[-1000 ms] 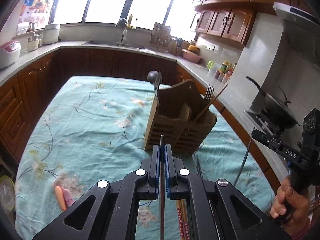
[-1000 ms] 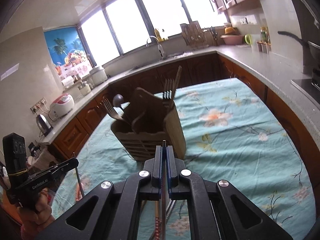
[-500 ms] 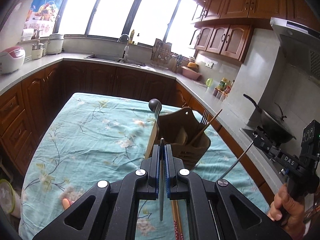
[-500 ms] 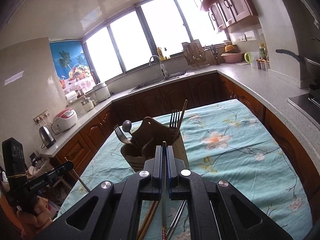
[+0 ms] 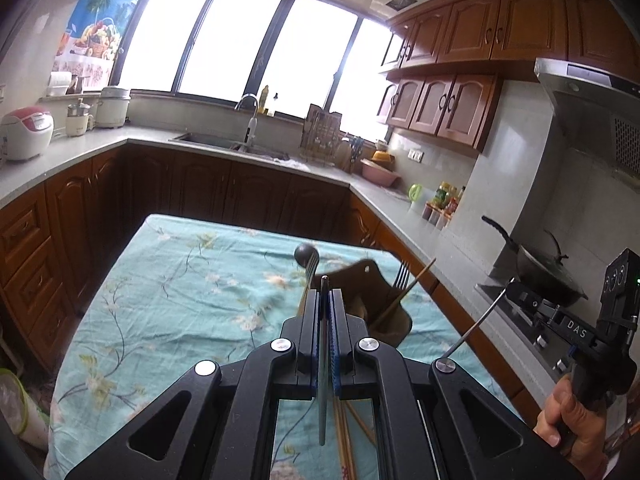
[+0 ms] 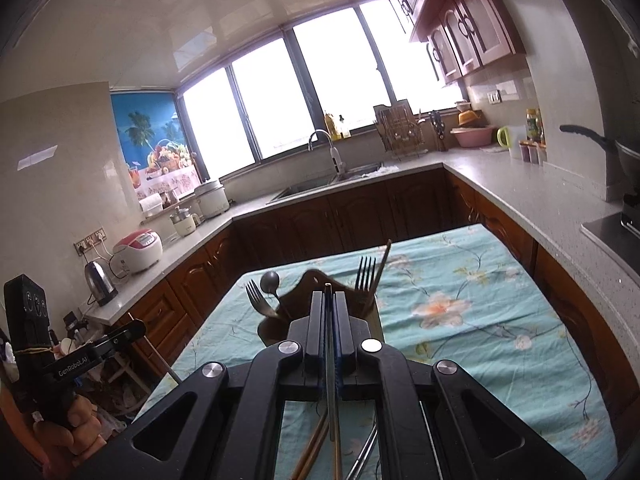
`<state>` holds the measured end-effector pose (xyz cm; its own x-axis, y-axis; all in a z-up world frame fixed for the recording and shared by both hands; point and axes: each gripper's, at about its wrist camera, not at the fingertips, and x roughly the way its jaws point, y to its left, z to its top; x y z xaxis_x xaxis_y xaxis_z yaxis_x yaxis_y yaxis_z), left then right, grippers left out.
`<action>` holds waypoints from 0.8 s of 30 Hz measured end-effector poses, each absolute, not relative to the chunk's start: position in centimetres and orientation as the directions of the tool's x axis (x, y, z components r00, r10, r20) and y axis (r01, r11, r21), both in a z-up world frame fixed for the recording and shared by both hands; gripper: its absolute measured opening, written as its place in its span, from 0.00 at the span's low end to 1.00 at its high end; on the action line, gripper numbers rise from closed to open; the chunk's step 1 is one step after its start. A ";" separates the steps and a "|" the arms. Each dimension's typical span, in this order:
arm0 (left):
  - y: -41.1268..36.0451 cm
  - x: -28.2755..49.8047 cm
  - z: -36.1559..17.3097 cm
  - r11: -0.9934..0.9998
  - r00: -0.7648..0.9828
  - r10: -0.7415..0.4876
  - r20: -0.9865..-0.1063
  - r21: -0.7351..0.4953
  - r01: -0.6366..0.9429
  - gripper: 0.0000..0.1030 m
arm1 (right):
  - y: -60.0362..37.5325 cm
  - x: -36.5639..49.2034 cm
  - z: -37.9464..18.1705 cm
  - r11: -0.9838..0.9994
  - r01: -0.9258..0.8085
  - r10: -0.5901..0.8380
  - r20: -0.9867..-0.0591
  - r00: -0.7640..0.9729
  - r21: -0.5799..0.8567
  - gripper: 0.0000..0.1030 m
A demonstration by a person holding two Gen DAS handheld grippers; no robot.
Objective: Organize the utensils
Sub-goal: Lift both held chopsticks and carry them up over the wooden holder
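Note:
My left gripper (image 5: 324, 294) is shut on a thin metal utensil handle (image 5: 322, 400), held upright above the table. My right gripper (image 6: 329, 296) is shut on a thin metal chopstick (image 6: 332, 408); it shows in the left wrist view (image 5: 476, 326) sticking out of the right gripper (image 5: 516, 286). The wooden utensil holder (image 5: 384, 312) stands on the floral tablecloth beyond both grippers, with a fork (image 5: 401, 274), a wooden chopstick (image 5: 412, 284), a spoon (image 5: 305, 255) and another fork in it. It shows in the right wrist view (image 6: 276, 326).
Loose wooden chopsticks (image 5: 346, 440) lie on the teal tablecloth (image 5: 180, 296) under my grippers; chopsticks and a metal utensil (image 6: 360, 460) show below the right gripper. Counters surround the table. A wok (image 5: 540, 268) sits on the stove to the right.
Both grippers have risen and tilted upward with their utensils. The holder now sits lower and smaller in both views, and more of the kitchen walls and windows shows.

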<state>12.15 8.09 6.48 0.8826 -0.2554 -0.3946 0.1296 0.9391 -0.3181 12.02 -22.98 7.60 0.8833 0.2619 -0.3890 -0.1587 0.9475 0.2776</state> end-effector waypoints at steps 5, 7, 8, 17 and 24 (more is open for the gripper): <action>8.2 12.4 7.3 0.934 0.907 -0.252 -0.338 -0.331 0.136 0.03 | -23.0 12.5 8.8 0.947 -0.165 0.261 -0.356 0.898 0.276 0.03; 8.2 12.9 7.8 0.932 0.918 -0.247 -0.309 -0.335 0.138 0.03 | -23.2 12.7 9.4 0.946 -0.165 0.258 -0.338 0.905 0.279 0.03; 8.3 13.0 7.8 0.932 0.922 -0.246 -0.300 -0.335 0.139 0.03 | -23.2 12.8 9.8 0.945 -0.165 0.255 -0.325 0.911 0.281 0.03; 7.6 15.7 8.6 0.940 0.963 -0.193 -0.189 -0.316 0.127 0.03 | -23.7 14.9 12.9 0.951 -0.148 0.213 -0.232 0.949 0.270 0.03; 5.9 18.6 5.8 0.945 0.975 -0.146 -0.164 -0.314 0.089 0.03 | -23.7 17.8 12.9 0.956 -0.130 0.191 -0.222 0.956 0.263 0.03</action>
<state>18.63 5.92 5.75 0.9754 -0.1465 -0.1645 0.0889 0.9451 -0.3145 17.78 -23.72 12.86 0.9560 0.1913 -0.2225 -0.1301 0.9560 0.2631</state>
